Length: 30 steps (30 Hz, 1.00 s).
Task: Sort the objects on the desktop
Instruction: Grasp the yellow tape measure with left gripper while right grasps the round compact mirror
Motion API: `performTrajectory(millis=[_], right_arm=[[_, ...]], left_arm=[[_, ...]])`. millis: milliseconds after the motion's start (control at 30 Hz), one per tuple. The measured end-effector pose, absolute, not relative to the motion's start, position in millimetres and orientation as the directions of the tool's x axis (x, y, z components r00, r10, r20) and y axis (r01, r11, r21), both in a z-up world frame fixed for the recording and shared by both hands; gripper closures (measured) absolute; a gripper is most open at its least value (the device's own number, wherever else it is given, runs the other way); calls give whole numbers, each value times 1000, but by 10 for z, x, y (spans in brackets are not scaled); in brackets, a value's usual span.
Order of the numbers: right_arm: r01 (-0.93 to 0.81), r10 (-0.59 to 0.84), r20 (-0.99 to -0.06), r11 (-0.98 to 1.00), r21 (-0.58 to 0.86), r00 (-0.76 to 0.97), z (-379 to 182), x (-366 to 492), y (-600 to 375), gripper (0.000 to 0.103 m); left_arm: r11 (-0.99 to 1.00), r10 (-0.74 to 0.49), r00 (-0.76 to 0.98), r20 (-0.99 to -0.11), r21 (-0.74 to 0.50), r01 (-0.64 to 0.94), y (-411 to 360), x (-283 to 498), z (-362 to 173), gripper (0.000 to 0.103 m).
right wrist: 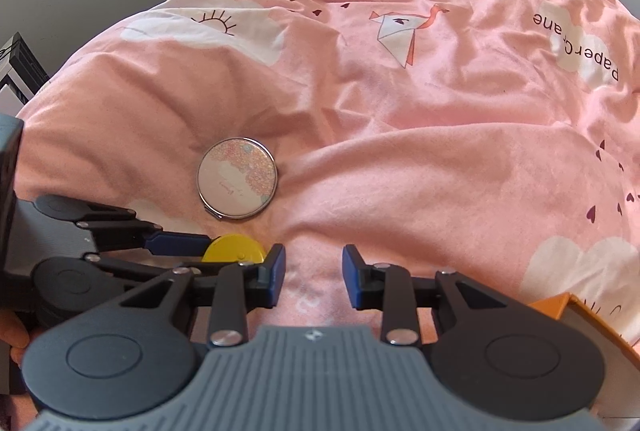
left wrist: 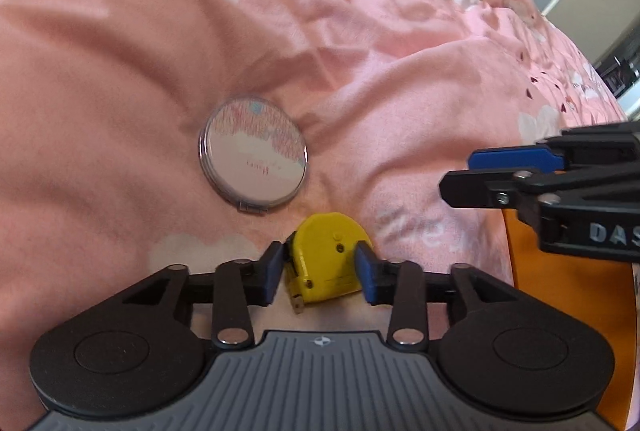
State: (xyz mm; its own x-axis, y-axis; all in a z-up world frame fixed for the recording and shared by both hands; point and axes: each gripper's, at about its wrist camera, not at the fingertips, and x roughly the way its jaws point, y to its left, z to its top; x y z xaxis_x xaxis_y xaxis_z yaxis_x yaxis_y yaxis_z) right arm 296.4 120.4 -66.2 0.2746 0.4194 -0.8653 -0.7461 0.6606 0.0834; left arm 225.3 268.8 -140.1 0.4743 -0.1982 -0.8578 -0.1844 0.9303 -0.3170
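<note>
**Tape measure set down on the bed, mirror still waiting**

The sorting is under way on a bed with a pink printed duvet [right wrist: 400, 119]. The left hand-held gripper [left wrist: 322, 271] points steeply down at a small yellow tape measure [left wrist: 326, 257], which lies on the duvet between its blue pads [left wrist: 370, 277]. The jaws stand apart. A gap shows on the right side of the tape measure, and the left pad sits at its edge; whether that pad touches it I cannot tell. It looks freed, not clamped.

Just beyond the tape measure lies a round compact mirror [left wrist: 254, 161], closed, flat on the cloth and untouched. The two are near each other but apart.

The right hand-held gripper [right wrist: 314, 277] hovers beside the left one with its jaws apart and nothing between them, only bare duvet beneath. An orange box [right wrist: 592, 315] shows at the lower right edge; what it holds is hidden.

My reading: one thing seems placed, or about to be taken. The mirror remains to be handled, and no finished grouping is visible yet.
</note>
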Motion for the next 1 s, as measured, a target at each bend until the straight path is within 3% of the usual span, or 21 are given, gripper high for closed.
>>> performTrajectory(millis=[67, 200, 233, 500, 533, 567, 633, 1000], right_arm=[[-749, 421, -865, 657, 83, 273, -657, 2951, 1209, 70], [-755, 427, -863, 650, 87, 269, -651, 2916, 1222, 70], [-755, 427, -864, 650, 87, 268, -654, 2912, 1226, 70], [-740, 423, -869, 664, 106, 255, -704, 2979, 1289, 70], [-738, 427, -869, 665, 116, 248, -712, 2999, 1310, 70], [-734, 432, -870, 666, 129, 239, -723, 3023, 1335, 70], [-726, 445, -869, 668, 161, 217, -756, 3077, 1413, 70], [-655, 491, -862, 694, 298, 128, -1100, 3368, 1896, 60]], left_arm=[[910, -221, 465, -857, -352, -217, 2741, 2289, -1474, 41], [917, -213, 449, -868, -335, -214, 2686, 2318, -1538, 41], [920, -209, 447, -870, -330, -211, 2671, 2317, -1539, 48], [908, -207, 499, -841, -356, -223, 2723, 2130, -1384, 53], [905, -205, 507, -837, -359, -227, 2737, 2105, -1355, 58], [902, -204, 511, -835, -364, -234, 2755, 2081, -1334, 73], [896, -174, 518, -838, -353, -270, 2816, 2039, -1293, 81], [887, -54, 550, -833, -293, -357, 2969, 1957, -1218, 81]])
